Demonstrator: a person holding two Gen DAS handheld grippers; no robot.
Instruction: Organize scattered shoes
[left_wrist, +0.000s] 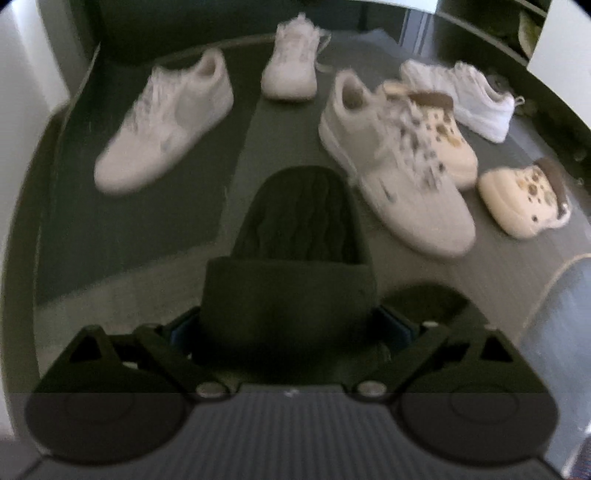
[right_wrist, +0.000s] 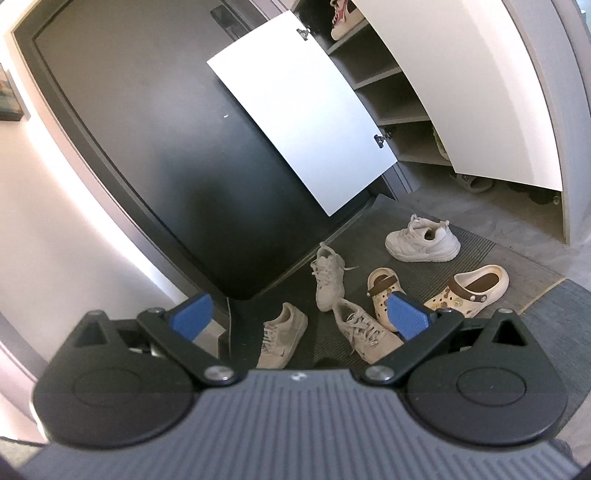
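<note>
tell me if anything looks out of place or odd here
The left gripper is shut on a dark slipper. Six shoes lie scattered unpaired on the mat; a white sneaker overlaps a cream clog. The cabinet door hangs open.

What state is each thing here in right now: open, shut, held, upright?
Left gripper: shut on dark slipper.
Right gripper: open, holding nothing.
Cabinet door: swung open.
Chunky white sneaker: upright on mat.
Cream clog: upright, strap forward.
</note>
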